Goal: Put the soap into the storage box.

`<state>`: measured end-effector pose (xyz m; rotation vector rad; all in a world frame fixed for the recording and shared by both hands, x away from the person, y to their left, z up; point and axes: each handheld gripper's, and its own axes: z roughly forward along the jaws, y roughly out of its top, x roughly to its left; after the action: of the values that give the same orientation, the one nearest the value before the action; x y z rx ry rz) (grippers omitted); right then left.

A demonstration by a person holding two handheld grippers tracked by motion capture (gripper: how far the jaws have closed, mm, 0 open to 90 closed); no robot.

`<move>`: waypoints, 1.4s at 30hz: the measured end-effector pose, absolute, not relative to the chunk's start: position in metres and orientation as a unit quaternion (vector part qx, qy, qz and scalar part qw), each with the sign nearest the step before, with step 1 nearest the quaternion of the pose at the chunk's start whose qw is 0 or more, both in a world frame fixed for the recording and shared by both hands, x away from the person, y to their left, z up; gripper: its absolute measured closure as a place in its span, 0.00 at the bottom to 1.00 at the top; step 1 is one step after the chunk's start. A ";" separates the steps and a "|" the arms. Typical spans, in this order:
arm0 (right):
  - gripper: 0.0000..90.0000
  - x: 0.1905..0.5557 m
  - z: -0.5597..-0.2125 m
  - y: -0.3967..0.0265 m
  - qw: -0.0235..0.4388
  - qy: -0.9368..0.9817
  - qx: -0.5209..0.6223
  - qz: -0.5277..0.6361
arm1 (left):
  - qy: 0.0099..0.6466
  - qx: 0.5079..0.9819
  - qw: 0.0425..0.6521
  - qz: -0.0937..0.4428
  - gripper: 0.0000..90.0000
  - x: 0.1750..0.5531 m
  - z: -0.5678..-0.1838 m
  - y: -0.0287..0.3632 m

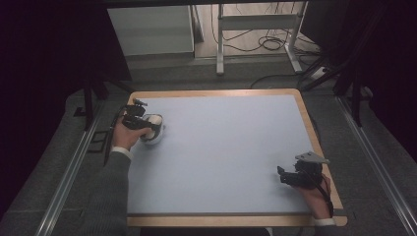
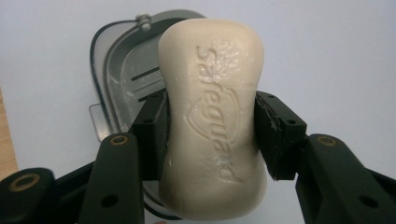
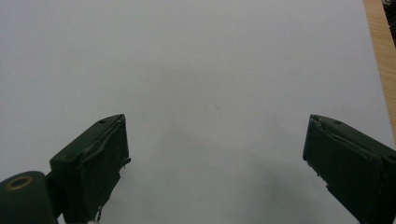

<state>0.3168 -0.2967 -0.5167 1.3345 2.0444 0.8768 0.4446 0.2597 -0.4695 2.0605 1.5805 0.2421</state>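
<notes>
From the high view, the right gripper (image 1: pixel 284 175) sat nearest, at about five o'clock on the counter (image 1: pixel 221 147), close to the wooden rim on that side. The left gripper (image 1: pixel 150 129) was farther off at about nine o'clock, near the left rim, with a pale lump at its tip too small to read there.

The left gripper view settled what that lump was: a cream bar of soap (image 2: pixel 212 116) stamped "Safeguard", with the jaws pressed against its two long sides at the waist, gripping it. The bar hung over a grey soap dish (image 2: pixel 123 79) with drain slots, which lay on the blue mat behind it toward eleven o'clock; whether soap and dish touched could not be told. A sliver of wooden rim showed at nine o'clock in that view, so the dish lay close to the counter's left edge.

The right gripper view showed its own jaws standing wide apart with nothing between them, bare blue mat ahead and the wooden rim at one o'clock.

Between the two grippers the mat stretched open across the middle and out to the far rim at twelve o'clock.
</notes>
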 end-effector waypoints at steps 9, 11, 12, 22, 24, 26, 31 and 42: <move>0.08 0.317 -0.518 -0.296 0.269 0.761 0.496 0.321 | 0.593 0.757 0.259 0.092 0.54 0.444 -0.478 0.261; 0.08 0.317 -0.518 -0.296 0.269 0.761 0.496 0.321 | 0.591 0.757 0.263 0.094 0.53 0.443 -0.478 0.257; 0.08 0.317 -0.518 -0.296 0.269 0.761 0.496 0.321 | 0.589 0.755 0.273 0.093 0.48 0.442 -0.476 0.257; 0.08 0.317 -0.518 -0.296 0.270 0.760 0.496 0.321 | 0.567 0.755 0.312 0.104 0.35 0.427 -0.459 0.254; 0.08 0.317 -0.518 -0.296 0.269 0.761 0.496 0.321 | 0.562 0.756 0.320 0.103 0.34 0.424 -0.457 0.254; 0.08 0.317 -0.518 -0.296 0.269 0.761 0.495 0.320 | 0.556 0.759 0.325 0.103 0.33 0.420 -0.454 0.254; 0.08 0.316 -0.518 -0.295 0.269 0.761 0.495 0.321 | 0.544 0.762 0.333 0.109 0.32 0.409 -0.449 0.252; 0.08 0.316 -0.517 -0.295 0.270 0.761 0.494 0.322 | 0.517 0.774 0.347 0.113 0.31 0.381 -0.448 0.247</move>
<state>0.3161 -0.2951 -0.5175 1.3328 2.0515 0.8673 0.3806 0.2466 -0.4484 2.0089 1.3408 0.2927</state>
